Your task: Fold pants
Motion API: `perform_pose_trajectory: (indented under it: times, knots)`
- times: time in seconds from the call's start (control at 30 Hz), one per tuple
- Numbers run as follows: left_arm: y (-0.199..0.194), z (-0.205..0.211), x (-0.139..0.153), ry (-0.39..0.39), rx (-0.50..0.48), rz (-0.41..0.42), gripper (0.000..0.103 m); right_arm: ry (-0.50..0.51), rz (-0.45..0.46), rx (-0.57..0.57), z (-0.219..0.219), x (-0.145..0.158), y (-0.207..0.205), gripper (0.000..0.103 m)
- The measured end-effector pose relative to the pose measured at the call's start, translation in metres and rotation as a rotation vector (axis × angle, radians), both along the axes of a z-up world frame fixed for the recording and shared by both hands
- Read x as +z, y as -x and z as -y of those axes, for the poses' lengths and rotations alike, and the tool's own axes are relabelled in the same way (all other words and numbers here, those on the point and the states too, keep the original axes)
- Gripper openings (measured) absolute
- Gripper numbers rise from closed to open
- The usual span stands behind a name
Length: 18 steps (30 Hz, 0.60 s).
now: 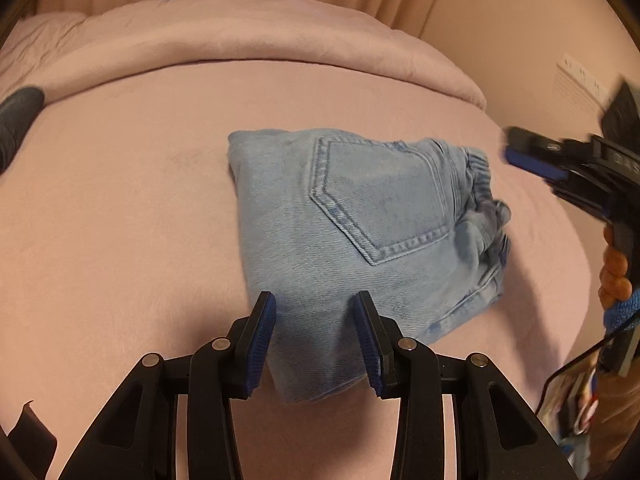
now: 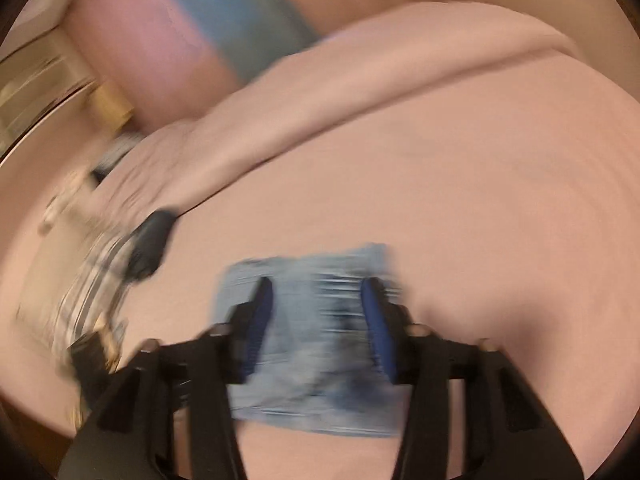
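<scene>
Light blue denim pants [image 1: 360, 232] lie folded into a compact bundle on the pink bed [image 1: 120, 220], back pocket up, elastic waistband to the right. My left gripper [image 1: 316, 344] is open above the bundle's near corner, holding nothing. My right gripper [image 1: 532, 160] shows at the right edge of the left wrist view, raised beside the waistband. In the blurred right wrist view the right gripper [image 2: 316, 328] is open above the pants [image 2: 308, 360], empty.
A rolled pink duvet [image 1: 240, 40] runs along the far side of the bed. A dark object [image 1: 18, 120] lies at the bed's left edge; it also shows in the right wrist view [image 2: 154, 240]. Curtains and a wall stand behind.
</scene>
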<state>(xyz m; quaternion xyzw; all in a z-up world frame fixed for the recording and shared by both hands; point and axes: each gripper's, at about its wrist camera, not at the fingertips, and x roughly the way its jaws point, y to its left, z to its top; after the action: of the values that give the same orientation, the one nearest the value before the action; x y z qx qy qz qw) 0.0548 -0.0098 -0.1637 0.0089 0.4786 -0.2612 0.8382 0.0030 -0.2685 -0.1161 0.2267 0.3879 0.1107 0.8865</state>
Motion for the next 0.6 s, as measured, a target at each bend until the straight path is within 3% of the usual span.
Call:
perform_pose_trajectory:
  times: [0.13, 0.2, 0.23, 0.3, 0.37, 0.47, 0.5, 0.53, 0.6]
  knots:
    - [-0.002, 0.003, -0.007, -0.027, -0.027, 0.004, 0.039, 0.115, -0.145, 0.092, -0.037, -0.035, -0.020, 0.019]
    - [-0.006, 0.002, -0.013, -0.010, -0.038, -0.011, 0.039, 0.262, -0.221, 0.085, -0.039, -0.059, -0.011, 0.009]
    - [-0.005, 0.002, -0.013, -0.008, -0.041, -0.012, 0.039, 0.258, -0.227, 0.090, -0.033, -0.068, -0.003, 0.008]
    - [-0.008, 0.002, -0.019, 0.006, -0.045, -0.017, 0.039, 0.156, -0.197, 0.086, -0.016, -0.074, 0.012, 0.006]
    - [-0.011, -0.005, -0.020, 0.046, -0.036, -0.029, 0.039, 0.068, -0.226, 0.075, -0.002, -0.077, 0.013, 0.000]
    - [-0.004, -0.025, -0.014, 0.104, -0.005, -0.028, 0.039, 0.064, -0.305, 0.098, -0.009, -0.065, 0.000, 0.000]
    - [-0.001, -0.032, -0.014, 0.115, 0.013, -0.029, 0.045, 0.080, -0.303, 0.109, -0.015, -0.058, -0.001, 0.008]
    - [0.000, -0.038, -0.015, 0.126, 0.028, -0.038, 0.050, 0.117, -0.258, 0.143, -0.029, -0.038, -0.002, 0.026]
    - [-0.001, -0.055, -0.022, 0.196, 0.077, -0.089, 0.057, 0.137, -0.163, 0.207, -0.037, -0.022, 0.007, 0.051]
